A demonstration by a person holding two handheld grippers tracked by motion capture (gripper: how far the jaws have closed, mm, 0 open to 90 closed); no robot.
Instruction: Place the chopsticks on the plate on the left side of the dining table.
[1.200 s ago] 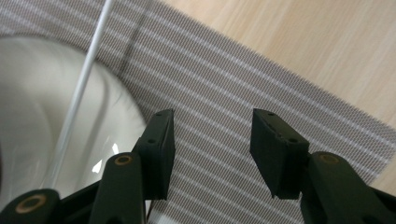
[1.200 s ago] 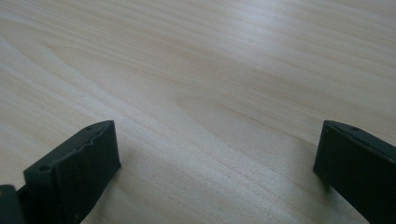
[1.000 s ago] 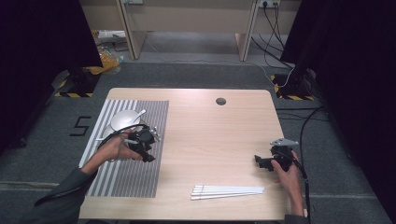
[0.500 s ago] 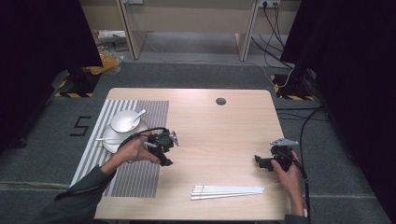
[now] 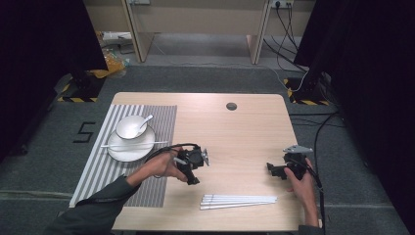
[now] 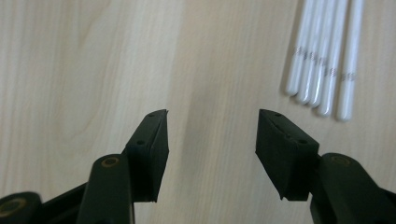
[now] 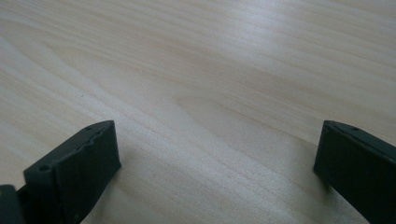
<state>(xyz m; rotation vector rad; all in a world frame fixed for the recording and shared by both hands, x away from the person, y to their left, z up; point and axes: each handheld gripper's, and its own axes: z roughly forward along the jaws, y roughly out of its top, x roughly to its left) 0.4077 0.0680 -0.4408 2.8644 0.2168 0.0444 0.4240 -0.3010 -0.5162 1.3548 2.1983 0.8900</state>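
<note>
Probably a lab: hazard-taped stands (image 5: 78, 88), trailing cables (image 5: 318, 132).

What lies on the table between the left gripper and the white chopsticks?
Nothing: only bare wood separates the left gripper from the white chopsticks. The left gripper view shows it plainly, and the high view agrees.

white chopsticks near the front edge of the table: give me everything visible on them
The white chopsticks are slim, smooth, glossy rods that look like plastic or melamine. The left gripper view shows five of them, each with rounded tips and a faint grey patterned band a little way back from the tip. They lie flat on the light wooden table, side by side and touching, roughly parallel to its front edge, ends nearly aligned. Neither gripper touches them; the open left gripper is nearest.
</note>
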